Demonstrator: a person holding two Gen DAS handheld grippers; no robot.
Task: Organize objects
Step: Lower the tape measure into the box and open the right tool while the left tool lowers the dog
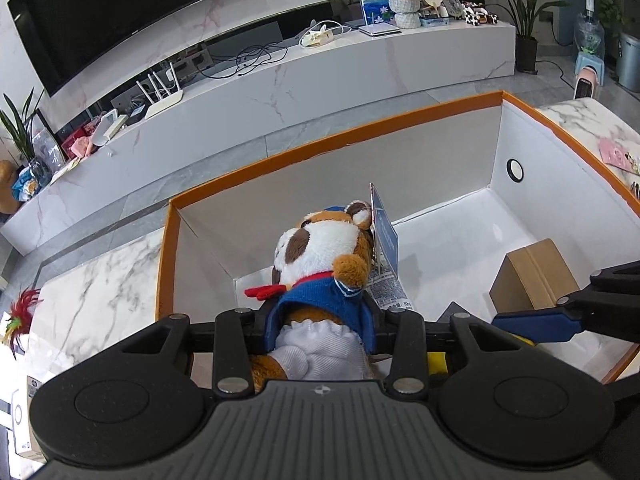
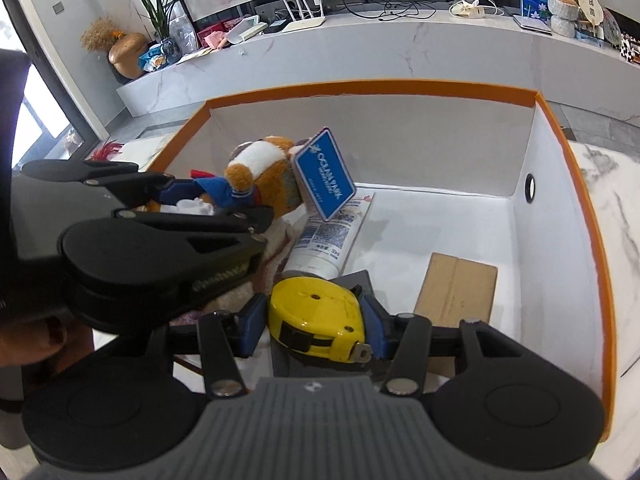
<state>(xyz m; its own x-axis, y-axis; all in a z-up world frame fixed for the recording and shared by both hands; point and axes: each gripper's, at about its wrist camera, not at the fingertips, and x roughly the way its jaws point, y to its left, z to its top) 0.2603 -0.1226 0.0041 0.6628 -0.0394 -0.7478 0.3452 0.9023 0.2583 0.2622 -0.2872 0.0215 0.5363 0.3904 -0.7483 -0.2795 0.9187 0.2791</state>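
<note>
My left gripper (image 1: 320, 320) is shut on a plush animal (image 1: 324, 252) in a blue sailor top, holding it by the waist over the left part of an orange-rimmed white box (image 1: 328, 142). The plush (image 2: 260, 176) has a blue tag (image 2: 324, 174). My right gripper (image 2: 316, 324) is shut on a yellow tape measure (image 2: 316, 322), low inside the same box (image 2: 360, 88). A white tube (image 2: 328, 240) lies on the box floor beside the plush. A brown carton (image 2: 456, 286) lies at the right; it also shows in the left wrist view (image 1: 532, 276).
The box stands on a marble table (image 1: 92, 280). A dark flat item (image 2: 352, 280) lies under the tape measure. A red feather toy (image 1: 20, 312) lies at the table's left. Behind are a TV (image 1: 120, 8) and a marble console (image 1: 320, 72).
</note>
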